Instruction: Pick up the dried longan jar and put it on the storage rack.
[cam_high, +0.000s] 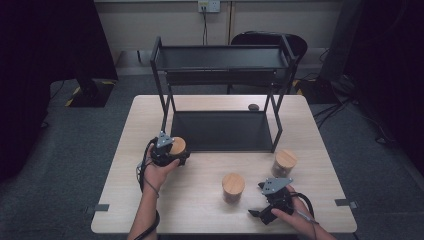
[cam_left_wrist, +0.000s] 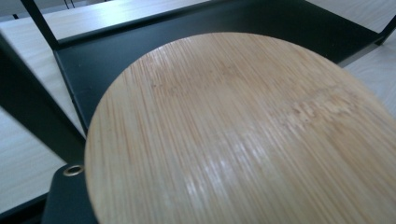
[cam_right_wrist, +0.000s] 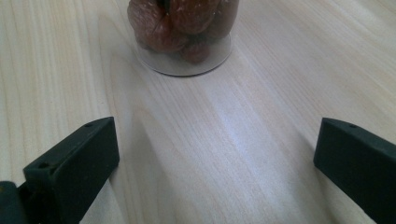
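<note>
Jars with round bamboo lids stand on the pale wooden table (cam_high: 210, 220), and we count three of them. One jar (cam_high: 178, 146) sits just before the front left corner of the black two-tier rack (cam_high: 222, 90), and the left gripper (cam_high: 165, 152) is right against it; in the left gripper view its lid (cam_left_wrist: 243, 135) spreads broadly across the frame with the rack's lower shelf (cam_left_wrist: 154, 46) behind, but we cannot tell whether the jaws are clenched on it or merely beside it. A second jar (cam_high: 233, 187) stands near the middle of the table's front half, and a third jar (cam_high: 284, 163) stands toward the right edge, near the rack's front right leg. The right gripper (cam_high: 260, 214) lies low by the front edge, held in a hand (cam_high: 295, 217), its jaws spread wide apart with nothing between them. In the right gripper view we see a glass jar base (cam_right_wrist: 184, 32) holding brown, wrinkled fruit, apart from the jaws. A small dark object (cam_high: 253, 106) rests at the table's far edge.
</note>
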